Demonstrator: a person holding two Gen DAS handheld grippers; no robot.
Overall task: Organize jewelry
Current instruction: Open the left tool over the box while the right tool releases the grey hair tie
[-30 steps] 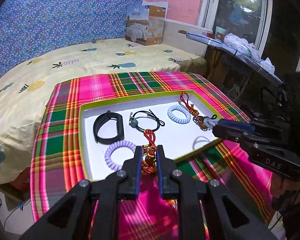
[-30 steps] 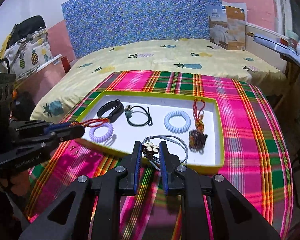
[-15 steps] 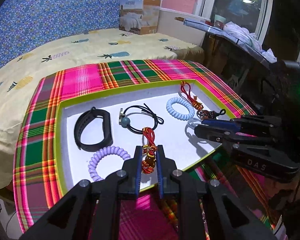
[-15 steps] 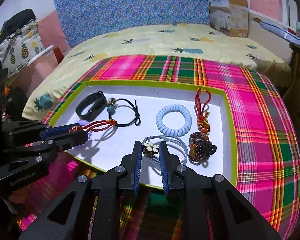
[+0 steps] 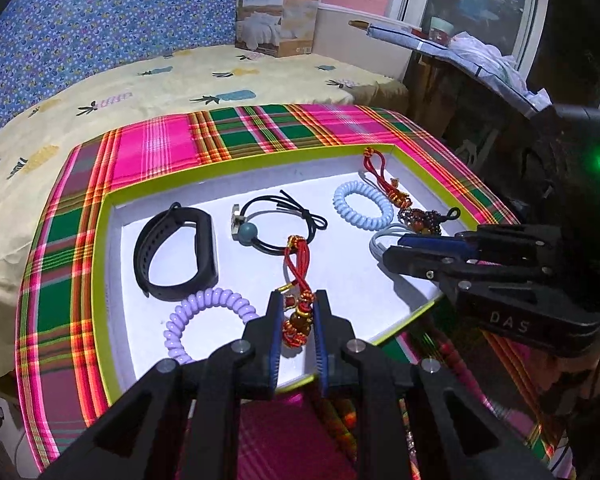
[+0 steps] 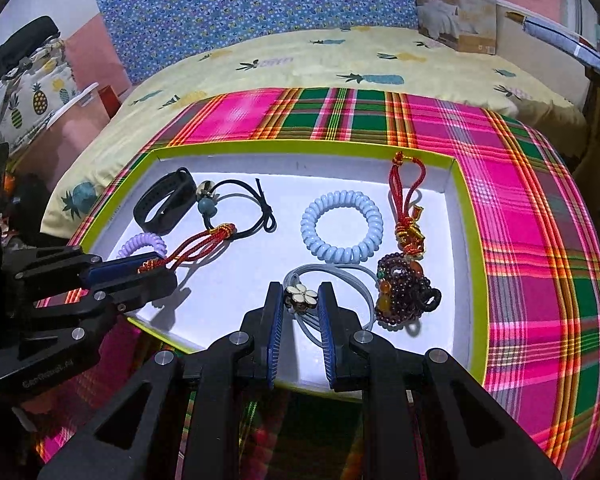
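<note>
In the tray (image 6: 466, 264), five pieces already lie sorted, while the left gripper (image 5: 298, 312), jaws easing apart around the red charm (image 5: 296, 276), and the right gripper (image 6: 300, 300), seemingly clenched on the flower tie (image 6: 300, 295) at 6 o'clock, finish placing.

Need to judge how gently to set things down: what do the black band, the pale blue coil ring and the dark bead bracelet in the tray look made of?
Black band: matte, looks like silicone or rubber.
Pale blue coil ring: glossy spiral, likely springy plastic.
Dark bead bracelet: shiny maroon and amber beads, glass or stone, can't tell which.
</note>
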